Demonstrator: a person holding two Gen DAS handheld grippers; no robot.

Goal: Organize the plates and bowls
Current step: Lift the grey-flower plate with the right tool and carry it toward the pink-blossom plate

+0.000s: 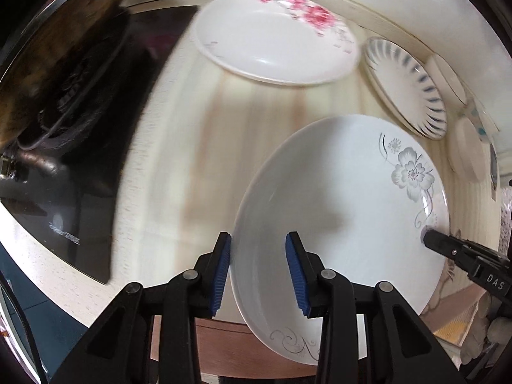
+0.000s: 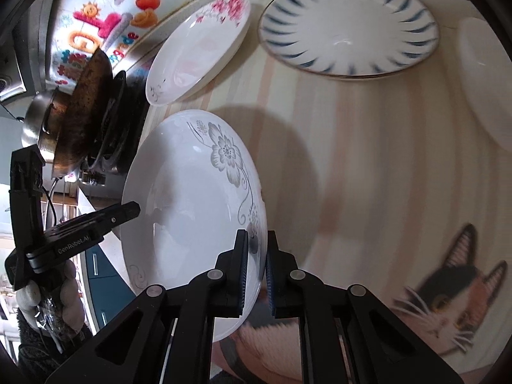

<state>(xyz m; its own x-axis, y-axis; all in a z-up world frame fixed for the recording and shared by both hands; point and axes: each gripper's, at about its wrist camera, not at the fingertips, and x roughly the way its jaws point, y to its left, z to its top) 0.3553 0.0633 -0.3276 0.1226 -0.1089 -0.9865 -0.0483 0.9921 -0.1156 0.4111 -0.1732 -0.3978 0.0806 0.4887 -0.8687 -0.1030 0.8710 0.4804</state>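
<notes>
A white plate with a grey flower [image 1: 336,211] is held tilted above the counter; it also shows in the right wrist view [image 2: 195,198]. My right gripper [image 2: 256,265] is shut on its rim near the flower, and shows in the left wrist view [image 1: 430,235] at the plate's right edge. My left gripper [image 1: 258,272] is open, its jaws straddling the plate's near rim without clamping it; it also shows in the right wrist view [image 2: 132,208]. A pink-flower plate [image 1: 275,36] [image 2: 198,48] and a blue-striped plate [image 1: 406,86] [image 2: 348,25] lie on the counter behind.
A black stove [image 1: 80,147] with a dark wok [image 2: 83,115] and a steel pot [image 2: 38,121] stands left. More white dishes [image 1: 467,147] [image 2: 486,80] lie at the right. A cat picture [image 2: 448,297] marks the counter surface. The counter's front edge [image 1: 249,339] is near.
</notes>
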